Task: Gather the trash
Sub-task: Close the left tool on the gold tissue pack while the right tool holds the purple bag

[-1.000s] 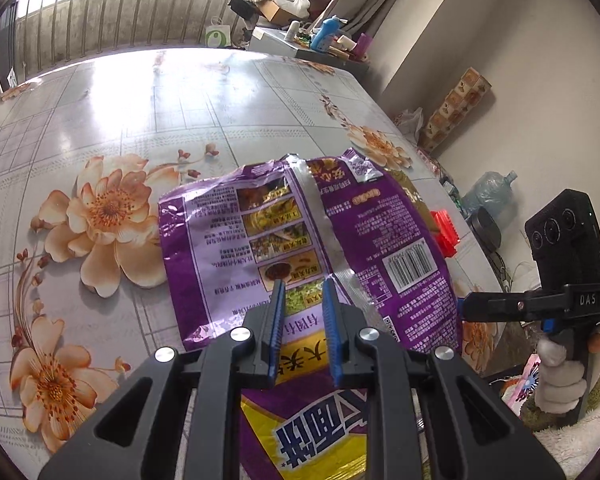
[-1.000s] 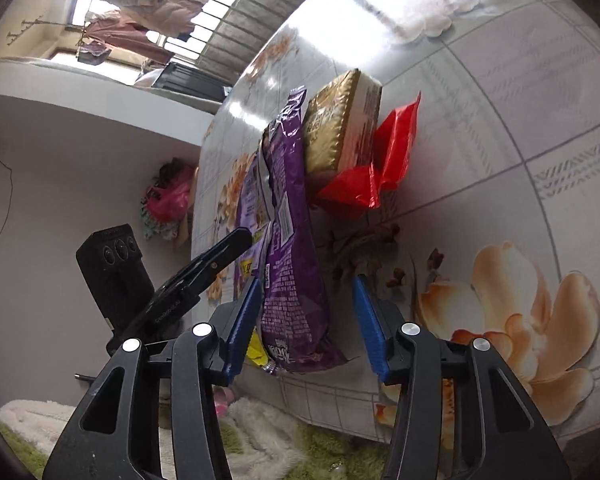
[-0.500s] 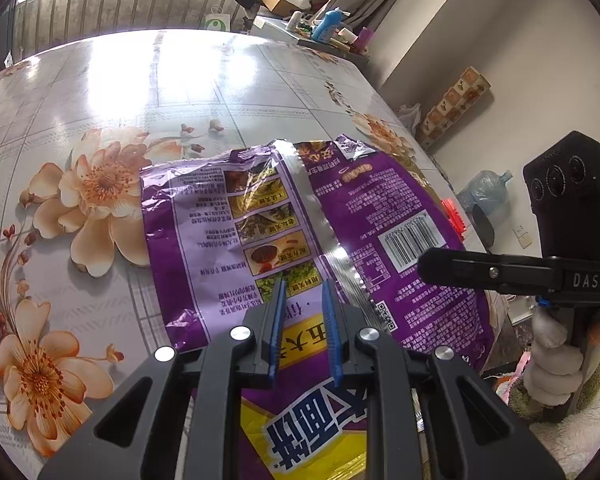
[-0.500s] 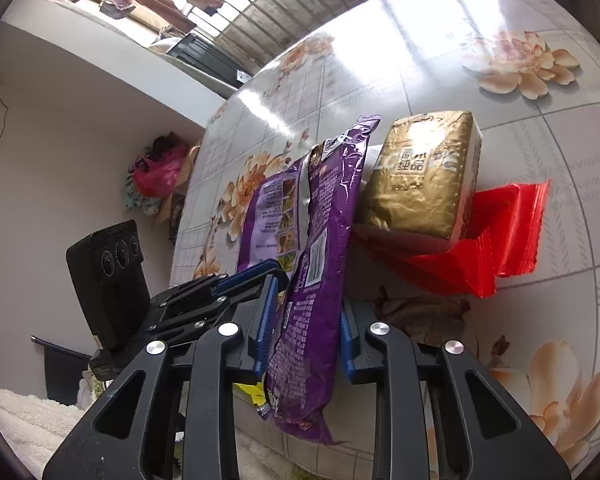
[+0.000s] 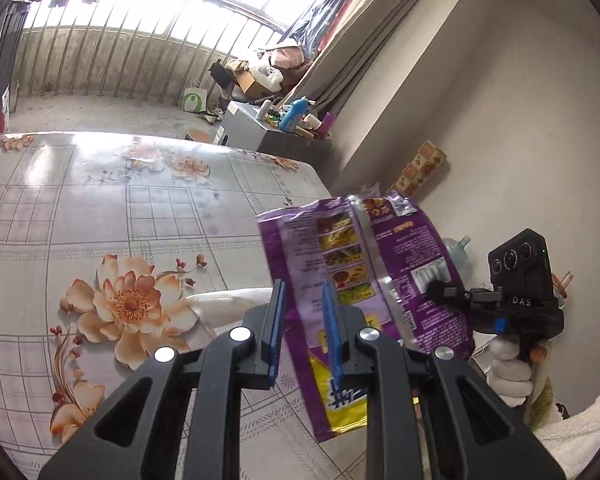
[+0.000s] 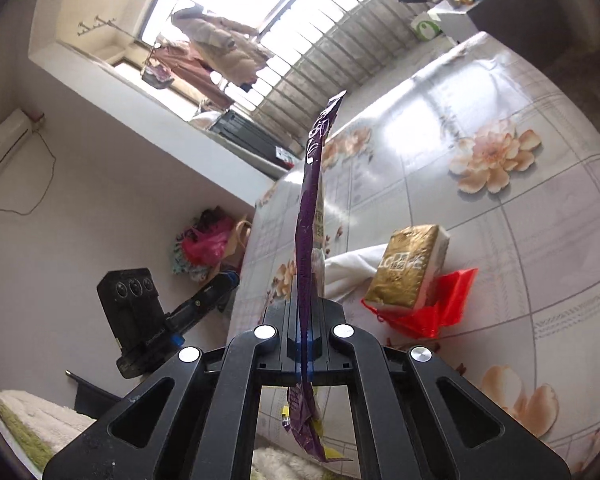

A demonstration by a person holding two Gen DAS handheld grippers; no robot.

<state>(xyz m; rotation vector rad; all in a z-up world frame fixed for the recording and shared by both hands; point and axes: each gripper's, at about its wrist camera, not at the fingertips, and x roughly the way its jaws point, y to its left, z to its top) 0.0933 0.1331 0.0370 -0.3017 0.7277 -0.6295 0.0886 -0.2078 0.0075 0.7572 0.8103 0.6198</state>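
- Two wrist views, each taken from left edge to right.
- Left wrist view, far left: flower-printed table (image 5: 100,208), glossy under window light.
- Nearer the middle: white sheet (image 5: 228,300) lying flat on that table, just beyond the black fingers.
- Centre: left gripper (image 5: 303,292) with blue pads apart by a narrow gap, clamped on nothing.
- Seen through and past that gap: left edge of the purple bag (image 5: 380,248), apparently beyond the pads and not pressed by them.
- Right of centre: same bag raised over the table's right-hand edge, printed back turned to the camera, yellow lower end hanging down.
- Further right: right gripper (image 5: 440,292) pinching the bag's right side, gripped by a white-gloved hand (image 5: 508,372).
- Right wrist view, left side: left gripper again, side-on against the wall, tips pointed at the bag.
- Centre: right-hand jaws just closed further and now together, clamped hard on the purple bag, seen edge-on between the blue pads.
- Above the pads: bag standing up thin and nearly vertical; below them, crumpled purple-and-yellow end dangling.
- Right of the bag: white sheet once more, then gold packet (image 6: 408,272) resting on a red wrapper (image 6: 448,300), both on the table.
- Far right: more printed blossoms on the tabletop.
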